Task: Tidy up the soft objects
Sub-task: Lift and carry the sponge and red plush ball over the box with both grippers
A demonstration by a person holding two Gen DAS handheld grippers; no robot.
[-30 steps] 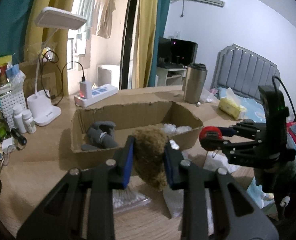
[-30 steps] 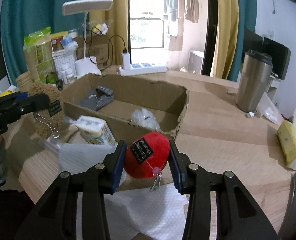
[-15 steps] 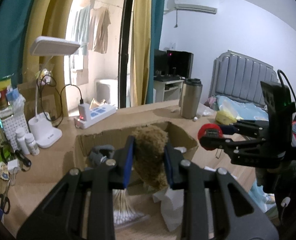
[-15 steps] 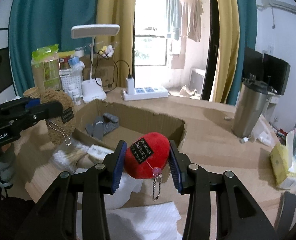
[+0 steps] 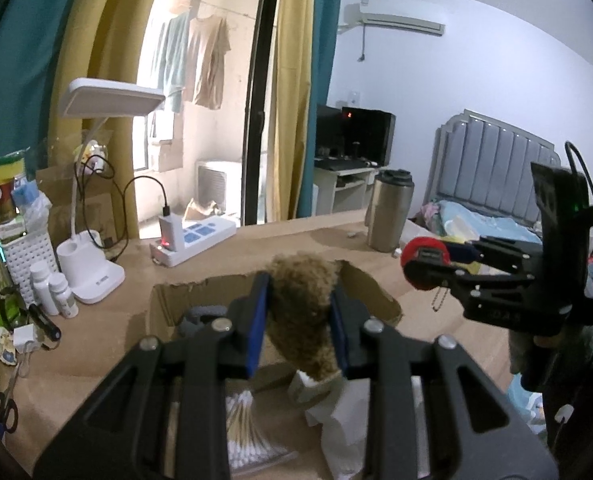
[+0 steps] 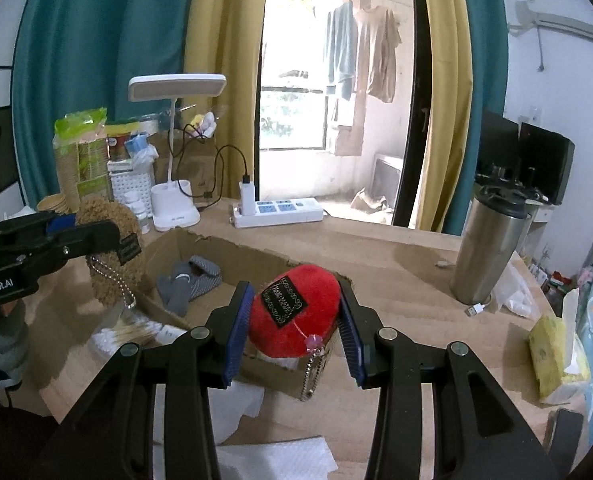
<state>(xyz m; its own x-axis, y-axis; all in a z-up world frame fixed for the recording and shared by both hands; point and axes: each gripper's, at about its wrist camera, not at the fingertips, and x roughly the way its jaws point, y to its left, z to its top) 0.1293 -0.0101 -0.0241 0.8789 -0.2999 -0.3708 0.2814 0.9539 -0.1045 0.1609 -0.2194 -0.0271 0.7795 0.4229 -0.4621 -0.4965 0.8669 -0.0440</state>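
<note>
Plush toys clamped, brown (image 5: 302,316) in left gripper (image 5: 298,322), red (image 6: 294,316) in right gripper (image 6: 294,330); best released low inside cardboard box (image 6: 232,250).

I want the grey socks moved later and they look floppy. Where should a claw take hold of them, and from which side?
The grey socks lie flat on the floor of the cardboard box, its walls around them. Probably best to come straight down from above and pinch the bundle across its narrow middle, where the pale band seems to hold it together.
</note>
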